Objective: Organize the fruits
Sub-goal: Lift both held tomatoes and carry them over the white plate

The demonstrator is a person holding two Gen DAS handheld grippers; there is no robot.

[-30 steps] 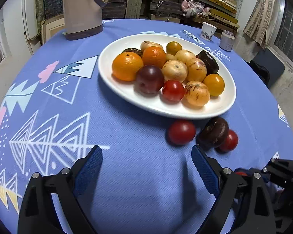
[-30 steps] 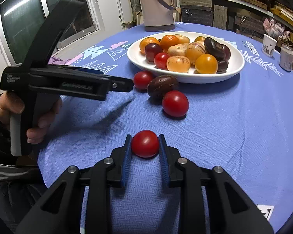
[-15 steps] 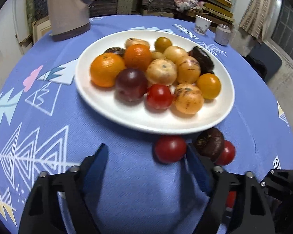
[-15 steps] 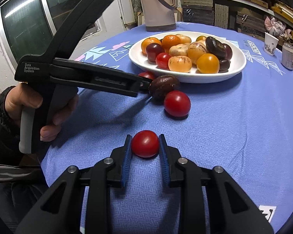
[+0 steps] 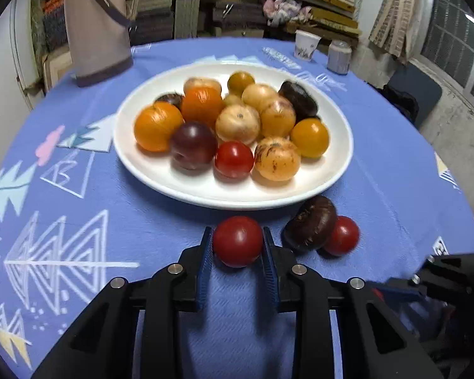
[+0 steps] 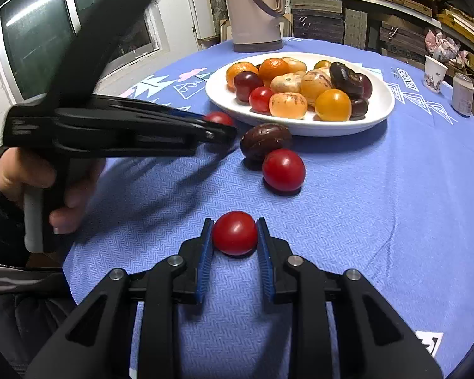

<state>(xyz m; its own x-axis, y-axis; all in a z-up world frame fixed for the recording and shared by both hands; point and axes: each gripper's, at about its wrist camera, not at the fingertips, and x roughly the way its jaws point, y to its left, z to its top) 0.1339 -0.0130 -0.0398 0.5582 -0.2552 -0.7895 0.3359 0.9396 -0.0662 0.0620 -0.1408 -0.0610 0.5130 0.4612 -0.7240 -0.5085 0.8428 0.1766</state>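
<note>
Grippers, two: left gripper (image 5: pixel 237 246) clamped a red tomato (image 5: pixel 237 241) on the tablecloth (image 5: pixel 79 221) just before the white plate (image 5: pixel 341 164); right gripper (image 6: pixel 234 237) pinched another red tomato (image 6: pixel 234 233) nearer the table edge. Recommended handling: light, centred squeeze; lift clear of the rim; set into the plate's bare near side, avoiding the dark fruit (image 5: pixel 309 222) beside.

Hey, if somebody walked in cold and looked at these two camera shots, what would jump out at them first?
Probably the white plate heaped with orange, yellow, red and dark fruit at the middle of the blue tablecloth. Next, each gripper is closed around a red tomato on the cloth: the left gripper just in front of the plate, the right gripper nearer the table edge.
</note>
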